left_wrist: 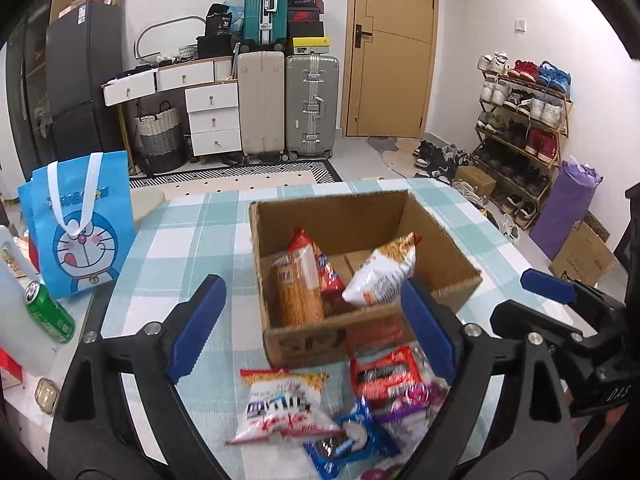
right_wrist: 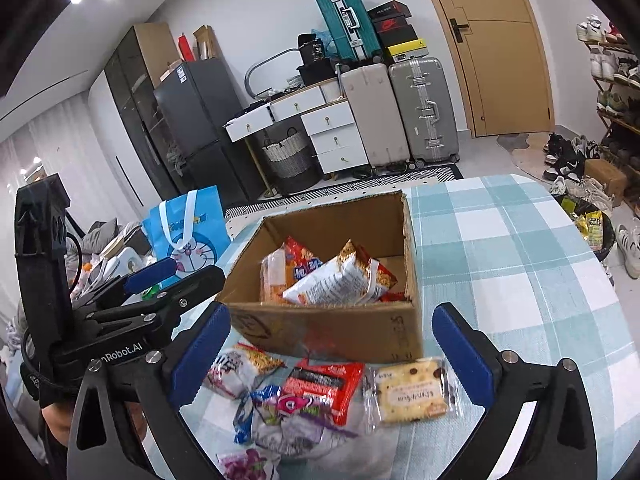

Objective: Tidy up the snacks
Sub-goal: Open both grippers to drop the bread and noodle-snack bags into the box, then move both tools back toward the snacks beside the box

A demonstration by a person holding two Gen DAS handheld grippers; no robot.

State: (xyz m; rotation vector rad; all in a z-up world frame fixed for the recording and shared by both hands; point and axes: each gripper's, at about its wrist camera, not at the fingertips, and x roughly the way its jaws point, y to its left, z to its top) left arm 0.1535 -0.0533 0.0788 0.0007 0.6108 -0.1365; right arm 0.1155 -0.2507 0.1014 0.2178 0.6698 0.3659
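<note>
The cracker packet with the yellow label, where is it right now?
In the right wrist view, the cracker packet lies on the checked tablecloth just in front of the cardboard box, right of the red snack packet.

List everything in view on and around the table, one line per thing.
cardboard box: one, brown, open, on the checked tablecloth
packets in the box: at least three, orange, red and white, leaning inside
white snack packet: one, on the cloth in front of the box
red packet: one, in front of the box
blue packet: one, nearest the camera
purple-and-clear packets: count unclear, in the pile
yellow cracker pack: one, right end of the pile
cartoon bag: one, blue, upright left of the box
green can: one, tilted, left of the table
tablecloth: one, teal and white check
left gripper: black, blue pads, open, nothing held
right gripper: same, open, nothing held
</note>
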